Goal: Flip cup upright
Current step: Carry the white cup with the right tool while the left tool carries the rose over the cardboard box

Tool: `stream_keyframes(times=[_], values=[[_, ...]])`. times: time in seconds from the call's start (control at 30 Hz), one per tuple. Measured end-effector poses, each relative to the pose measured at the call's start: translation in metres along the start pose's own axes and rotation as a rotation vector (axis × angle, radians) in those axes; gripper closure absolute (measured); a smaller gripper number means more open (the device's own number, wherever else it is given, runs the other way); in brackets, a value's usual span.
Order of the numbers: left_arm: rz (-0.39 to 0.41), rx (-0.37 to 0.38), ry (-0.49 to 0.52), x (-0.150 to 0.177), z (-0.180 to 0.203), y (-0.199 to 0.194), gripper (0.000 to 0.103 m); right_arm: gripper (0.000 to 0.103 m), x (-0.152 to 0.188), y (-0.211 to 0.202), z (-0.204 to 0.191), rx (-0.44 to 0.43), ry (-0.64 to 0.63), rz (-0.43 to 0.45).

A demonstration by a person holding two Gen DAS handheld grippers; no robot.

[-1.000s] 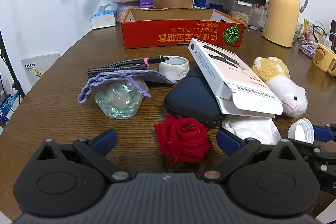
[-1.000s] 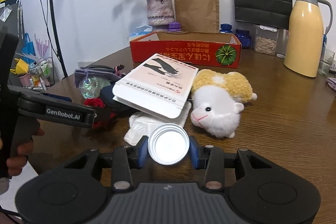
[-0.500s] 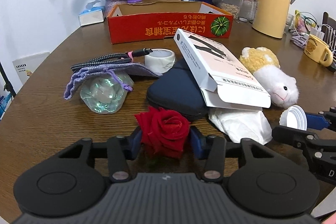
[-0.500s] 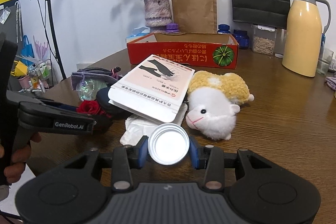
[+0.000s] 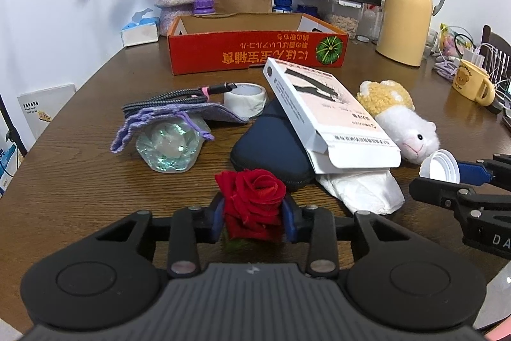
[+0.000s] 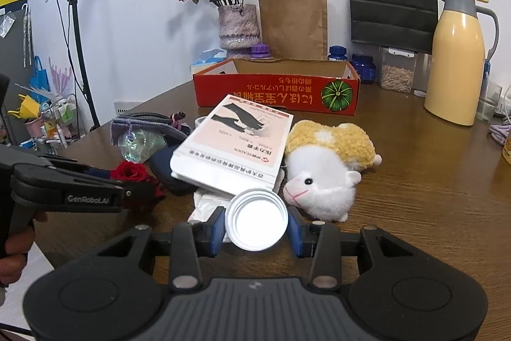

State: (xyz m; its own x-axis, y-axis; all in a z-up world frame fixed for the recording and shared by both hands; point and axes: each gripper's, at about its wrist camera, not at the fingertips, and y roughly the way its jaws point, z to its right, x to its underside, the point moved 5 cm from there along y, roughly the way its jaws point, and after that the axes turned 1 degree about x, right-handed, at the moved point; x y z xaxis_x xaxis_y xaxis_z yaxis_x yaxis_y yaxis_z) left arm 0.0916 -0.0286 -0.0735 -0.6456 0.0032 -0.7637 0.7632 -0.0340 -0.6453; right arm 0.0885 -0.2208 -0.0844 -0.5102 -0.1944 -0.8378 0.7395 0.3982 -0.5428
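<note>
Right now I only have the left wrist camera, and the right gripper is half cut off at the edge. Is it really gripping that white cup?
Observer: Yes. In the right wrist view the right gripper is shut on the white cup, with one blue pad pressed against each side.
Operator: Which way is the cup turned?
Observer: It is on its side, with its open mouth facing back at the gripper's own camera, so it is not upright yet.
Operator: Is anything inside it?
Observer: No. That view looks straight into it and shows only a bare white bottom.
</note>
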Motion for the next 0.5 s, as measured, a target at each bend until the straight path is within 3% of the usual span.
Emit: stream_keyframes(times=[0.5], values=[[0.09,0.016,-0.011,-0.017,-0.01,-0.036,0.068,0.064,-0.014,-0.013,-0.011,0.008,-0.02,0.045]])
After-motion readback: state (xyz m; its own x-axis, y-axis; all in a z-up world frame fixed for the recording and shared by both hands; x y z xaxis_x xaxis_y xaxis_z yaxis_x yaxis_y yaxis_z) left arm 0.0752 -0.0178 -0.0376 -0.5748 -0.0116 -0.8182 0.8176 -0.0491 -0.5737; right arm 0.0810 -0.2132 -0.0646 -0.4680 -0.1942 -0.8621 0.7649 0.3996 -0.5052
